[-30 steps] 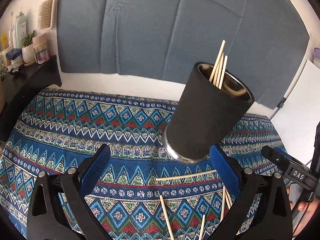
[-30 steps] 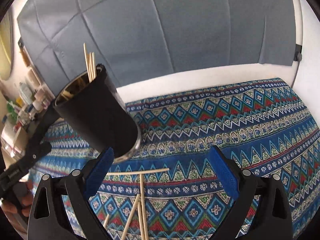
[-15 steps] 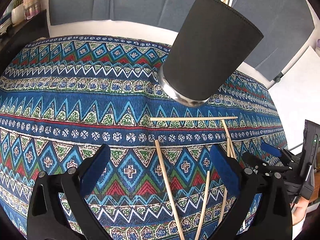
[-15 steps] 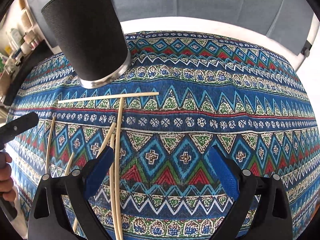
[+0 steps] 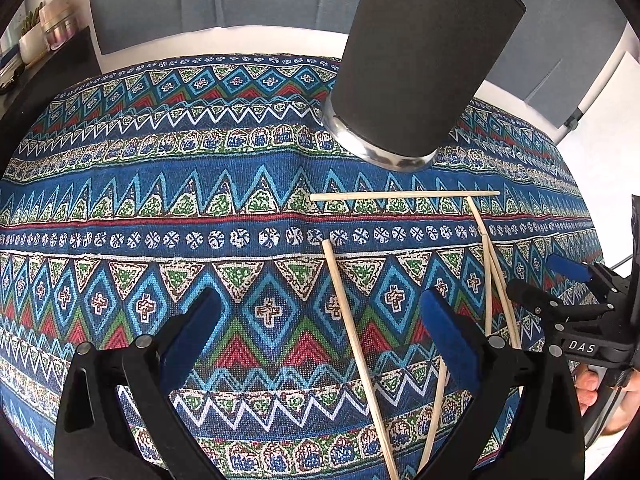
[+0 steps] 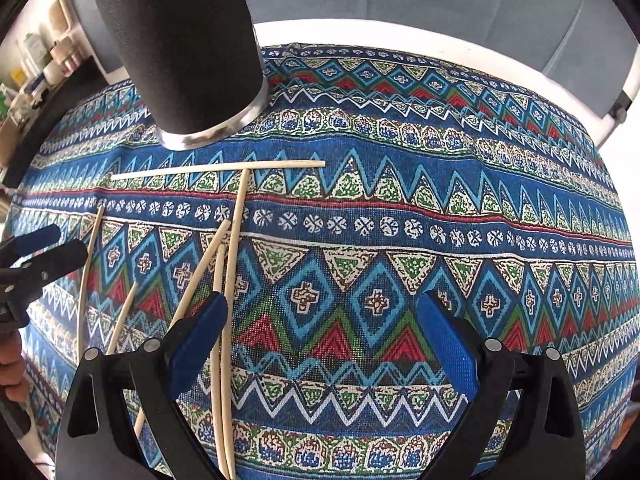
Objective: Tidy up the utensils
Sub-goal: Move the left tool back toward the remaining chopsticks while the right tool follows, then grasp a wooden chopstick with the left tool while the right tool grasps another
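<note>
A black cup with a steel base (image 5: 416, 56) (image 6: 188, 48) stands upright on the patterned cloth, and its top is out of frame. Several wooden chopsticks lie loose in front of it: one crosswise (image 5: 404, 195) (image 6: 218, 169), the others pointing toward me (image 5: 356, 340) (image 6: 232, 280). My left gripper (image 5: 318, 332) hovers open low over the cloth, and one chopstick runs between its fingers. My right gripper (image 6: 320, 332) is open too, with chopsticks passing under its left finger (image 6: 198, 340). Each gripper shows at the other view's edge (image 5: 560, 284) (image 6: 32, 252).
The blue, red and green patterned cloth (image 5: 160, 220) covers the table. A grey fabric panel (image 6: 440, 0) hangs behind it. A dark shelf with jars and bottles (image 5: 44, 36) stands at the far left. A white board (image 5: 608, 92) leans at the right.
Both grippers have dropped lower and tilted down toward the cloth and loose chopsticks. The cup now looms larger, its rim and inner chopsticks out of view. Both stay open.
</note>
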Demonstrator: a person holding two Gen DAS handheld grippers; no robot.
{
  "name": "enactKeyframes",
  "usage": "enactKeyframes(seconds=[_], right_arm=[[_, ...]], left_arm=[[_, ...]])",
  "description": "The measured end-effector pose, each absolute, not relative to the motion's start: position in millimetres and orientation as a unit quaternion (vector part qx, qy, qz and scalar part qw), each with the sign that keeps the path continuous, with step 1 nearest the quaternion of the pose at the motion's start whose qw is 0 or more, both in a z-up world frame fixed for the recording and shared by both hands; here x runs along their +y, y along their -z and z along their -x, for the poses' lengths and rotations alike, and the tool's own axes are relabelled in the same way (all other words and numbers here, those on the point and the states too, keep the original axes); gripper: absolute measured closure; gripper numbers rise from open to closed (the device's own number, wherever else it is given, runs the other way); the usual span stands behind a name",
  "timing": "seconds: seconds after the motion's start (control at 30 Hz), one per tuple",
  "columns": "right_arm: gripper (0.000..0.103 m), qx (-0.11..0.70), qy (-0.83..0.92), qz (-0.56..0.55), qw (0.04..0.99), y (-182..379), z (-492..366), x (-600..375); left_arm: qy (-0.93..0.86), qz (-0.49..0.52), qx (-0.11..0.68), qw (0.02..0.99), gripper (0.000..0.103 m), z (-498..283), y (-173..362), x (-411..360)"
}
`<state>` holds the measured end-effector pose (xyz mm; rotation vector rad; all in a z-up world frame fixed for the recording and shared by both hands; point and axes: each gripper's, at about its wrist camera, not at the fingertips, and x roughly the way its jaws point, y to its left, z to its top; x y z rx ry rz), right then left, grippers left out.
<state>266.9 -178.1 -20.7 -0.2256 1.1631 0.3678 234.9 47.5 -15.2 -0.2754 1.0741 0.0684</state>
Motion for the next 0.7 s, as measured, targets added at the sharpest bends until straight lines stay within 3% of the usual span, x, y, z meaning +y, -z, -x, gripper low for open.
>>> enactKeyframes(seconds=[0.43, 0.7], right_arm=[[0.007, 0.542, -0.185, 0.124, 0.810, 27, -272, -167], [0.009, 0.526, -0.213, 0.137, 0.812, 22, -270, -180]], left_arm=[[-0.054, 0.030, 0.508, 0.859, 0.006, -234, 31, 16], [-0.029, 0.020, 0.474, 0.880, 0.009, -219, 33, 18]])
